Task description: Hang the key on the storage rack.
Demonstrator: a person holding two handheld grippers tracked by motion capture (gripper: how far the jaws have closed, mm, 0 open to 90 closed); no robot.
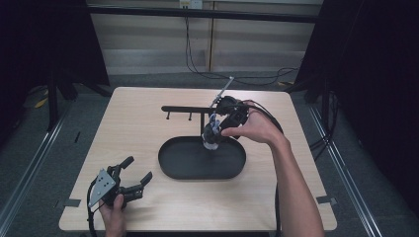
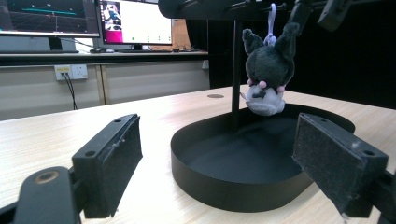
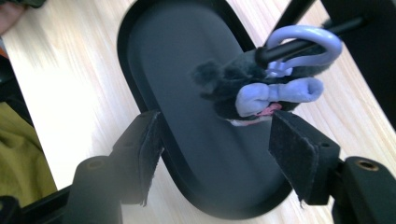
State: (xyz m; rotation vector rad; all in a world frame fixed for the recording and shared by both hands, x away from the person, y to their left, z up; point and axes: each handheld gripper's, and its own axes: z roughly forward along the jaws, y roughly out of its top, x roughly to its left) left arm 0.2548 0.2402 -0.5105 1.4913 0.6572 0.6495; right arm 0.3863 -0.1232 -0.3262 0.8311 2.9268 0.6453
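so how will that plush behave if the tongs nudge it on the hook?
The plush looks soft and light, so it should squash rather than resist. It hangs by a loop from the stand's peg above the tray, so a push would probably swing it.

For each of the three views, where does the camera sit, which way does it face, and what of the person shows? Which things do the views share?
High view: above the person's side, looking forward and down at the table; both forearms, left gripper and right gripper show.
Left gripper view: low over the table, looking level between its open jaws at the black tray and the plush toy hanging from the stand.
Right gripper view: above, looking down between its open jaws at the toy's loop.
Shared: tray, toy and stand appear in all three.
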